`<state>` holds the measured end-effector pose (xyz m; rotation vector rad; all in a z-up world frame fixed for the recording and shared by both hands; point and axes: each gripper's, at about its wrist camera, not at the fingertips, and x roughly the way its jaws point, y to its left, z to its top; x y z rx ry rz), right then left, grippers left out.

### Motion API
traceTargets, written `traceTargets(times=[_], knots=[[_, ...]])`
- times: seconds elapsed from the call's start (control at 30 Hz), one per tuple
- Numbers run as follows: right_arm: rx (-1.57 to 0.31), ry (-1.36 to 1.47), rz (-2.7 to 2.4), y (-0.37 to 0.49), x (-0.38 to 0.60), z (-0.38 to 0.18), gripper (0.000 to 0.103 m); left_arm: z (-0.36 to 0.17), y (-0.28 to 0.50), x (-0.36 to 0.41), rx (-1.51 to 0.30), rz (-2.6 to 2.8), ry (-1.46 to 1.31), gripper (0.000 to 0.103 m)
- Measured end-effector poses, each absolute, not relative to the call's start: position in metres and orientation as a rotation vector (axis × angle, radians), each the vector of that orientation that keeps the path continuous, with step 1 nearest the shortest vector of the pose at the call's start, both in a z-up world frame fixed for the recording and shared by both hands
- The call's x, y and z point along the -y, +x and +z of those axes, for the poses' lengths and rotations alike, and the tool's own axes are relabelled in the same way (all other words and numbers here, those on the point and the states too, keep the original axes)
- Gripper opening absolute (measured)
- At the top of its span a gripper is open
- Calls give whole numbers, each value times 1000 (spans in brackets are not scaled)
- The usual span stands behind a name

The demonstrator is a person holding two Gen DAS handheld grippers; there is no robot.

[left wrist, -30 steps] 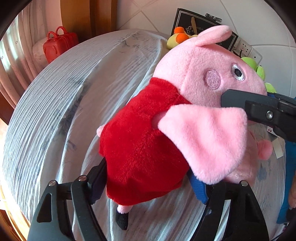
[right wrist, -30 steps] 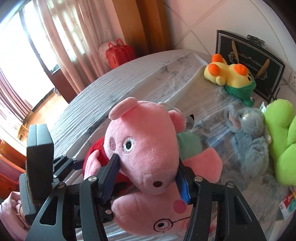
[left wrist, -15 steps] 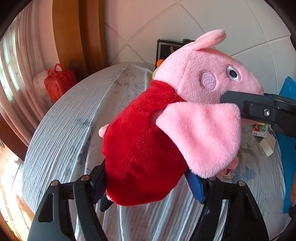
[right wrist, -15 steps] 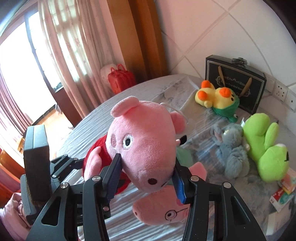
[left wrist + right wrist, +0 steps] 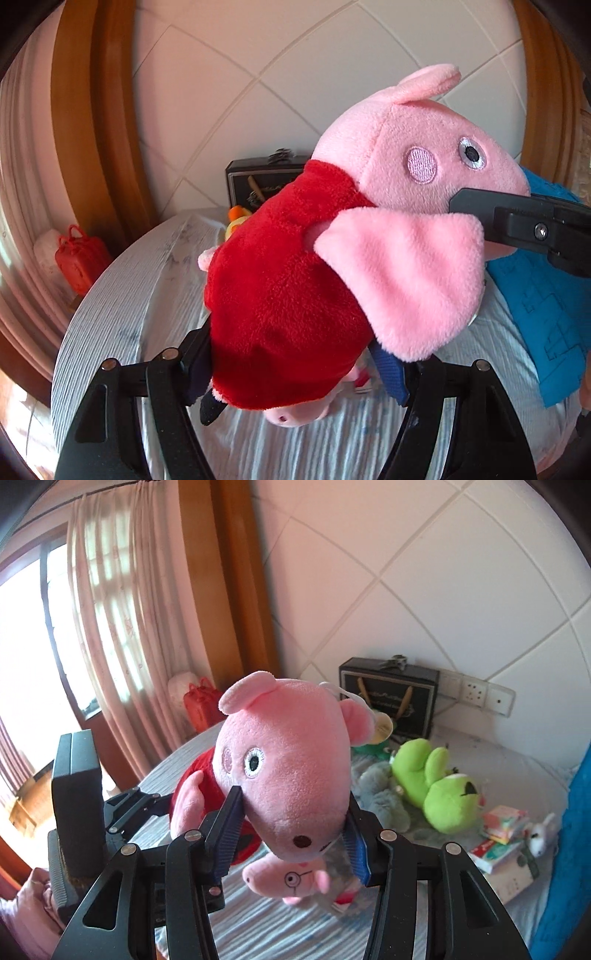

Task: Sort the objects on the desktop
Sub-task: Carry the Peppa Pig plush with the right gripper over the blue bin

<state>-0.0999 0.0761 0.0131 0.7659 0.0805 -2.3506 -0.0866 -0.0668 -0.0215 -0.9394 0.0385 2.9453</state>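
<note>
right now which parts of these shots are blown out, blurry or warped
Right wrist view: the window at left is blown out to white, and the small pig plush under the held pig plush looks soft with blur. Left wrist view: exposure is even, no glare; the pig plush is sharp. Both views: fisheye bends the wall tile lines and the table edge into curves.

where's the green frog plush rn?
Right wrist view, right of centre: the green frog plush lies on the table, beside the grey plush, below the black gift bag.
</note>
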Motion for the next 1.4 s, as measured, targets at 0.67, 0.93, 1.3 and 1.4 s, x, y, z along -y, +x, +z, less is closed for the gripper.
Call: traceTargets(times=[0.67, 0.93, 1.3, 1.4], knots=[[156, 502, -2981, 25, -373, 128, 49, 87, -52, -229, -289, 2498, -461, 72], [244, 448, -3147, 75, -479, 152, 49, 107, -36, -332, -341, 2368, -471, 72], [361, 638, -3164, 24, -546, 137, 49, 99, -56, -428, -410, 2286, -760, 72], [421, 707, -3154, 10, -559, 127, 51, 91, -64, -445, -399, 2238, -884, 73]])
